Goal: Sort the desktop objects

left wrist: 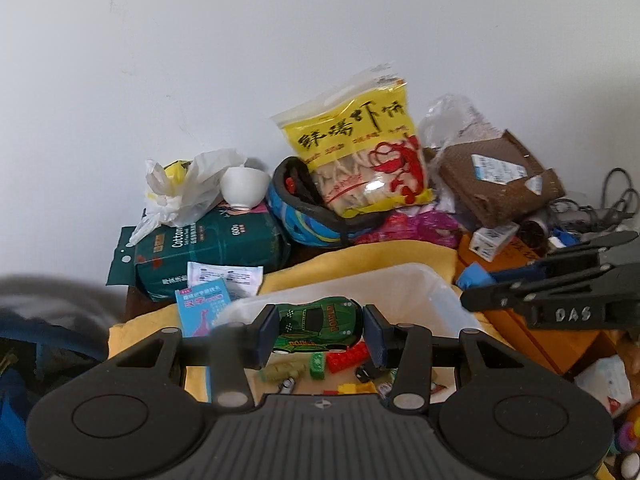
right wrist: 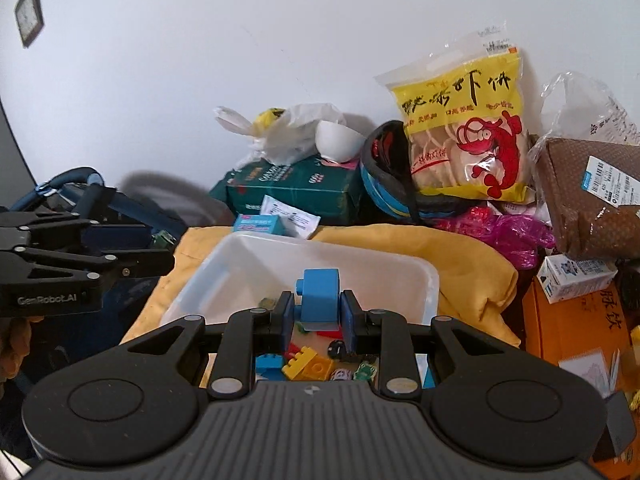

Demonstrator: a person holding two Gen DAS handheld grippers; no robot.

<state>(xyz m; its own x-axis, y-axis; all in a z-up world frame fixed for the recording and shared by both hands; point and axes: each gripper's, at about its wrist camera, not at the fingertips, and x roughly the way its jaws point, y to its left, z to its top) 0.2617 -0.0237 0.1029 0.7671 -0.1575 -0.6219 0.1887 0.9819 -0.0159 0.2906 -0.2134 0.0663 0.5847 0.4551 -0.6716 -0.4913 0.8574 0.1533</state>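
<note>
A green toy car [left wrist: 319,326] is clamped in the left claw [left wrist: 319,332] and a blue block [right wrist: 319,300] in the right claw [right wrist: 319,312], both held above the white bin [right wrist: 400,268]. Loose bricks [right wrist: 308,366] lie unsorted in the bin. Behind the bin, a snack bag [left wrist: 360,152], helmet [left wrist: 296,208] and tissue pack [left wrist: 208,252] crowd the counter.

Even, soft daylight fills both views. The wall [left wrist: 280,40] is bright with faint shadows behind the clutter. Fisheye bends the edges, corners go dark, and details look slightly smeared.
</note>
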